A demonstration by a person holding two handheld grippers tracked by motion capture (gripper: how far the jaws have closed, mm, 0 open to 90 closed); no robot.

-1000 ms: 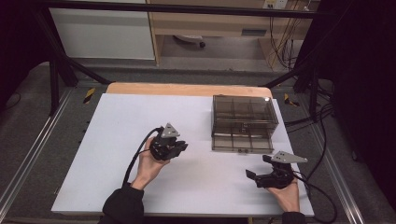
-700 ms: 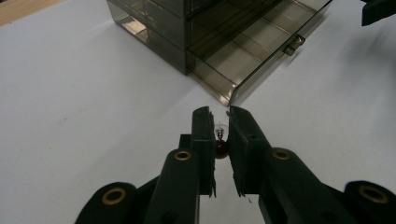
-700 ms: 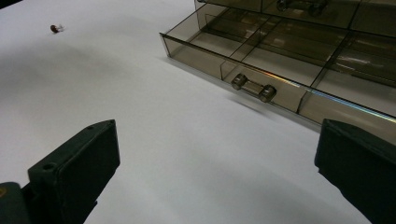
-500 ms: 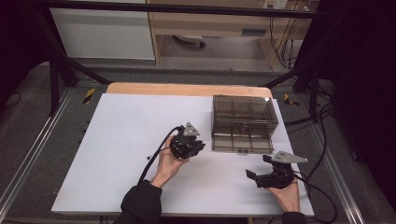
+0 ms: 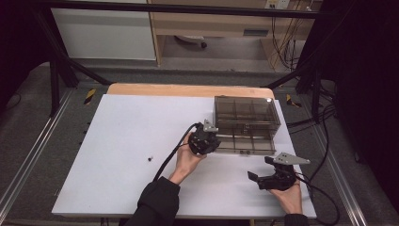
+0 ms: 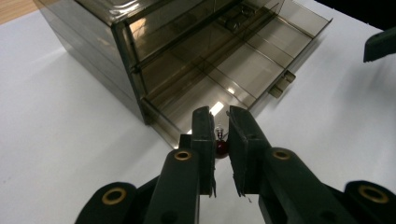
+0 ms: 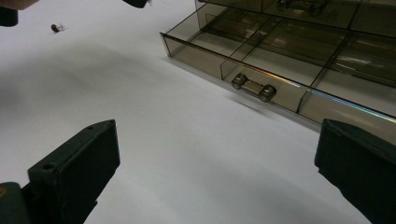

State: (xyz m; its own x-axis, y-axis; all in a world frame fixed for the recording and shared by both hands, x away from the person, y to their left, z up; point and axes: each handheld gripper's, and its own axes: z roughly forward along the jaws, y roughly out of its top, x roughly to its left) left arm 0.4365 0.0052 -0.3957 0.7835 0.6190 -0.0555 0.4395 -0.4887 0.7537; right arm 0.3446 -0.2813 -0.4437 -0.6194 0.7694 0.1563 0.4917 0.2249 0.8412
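A smoky clear drawer cabinet stands on the white table, its bottom drawer pulled out. My left gripper is at the drawer's left front corner, shut on a small red bulb-like part with thin wire legs, held just before the drawer. Near the front edge my right gripper stands wide open and holds nothing; in its own view the right gripper faces the drawer's handle. A second small red part lies loose on the table.
The drawer is split into several compartments; those I can see hold nothing. A wooden strip runs along the table's far edge. Black frame bars stand beyond the corners, and cables trail off the right side.
My left gripper has travelled right across the table to the open drawer's corner. The loose red part now shows where the hand was. My right gripper has stayed put.
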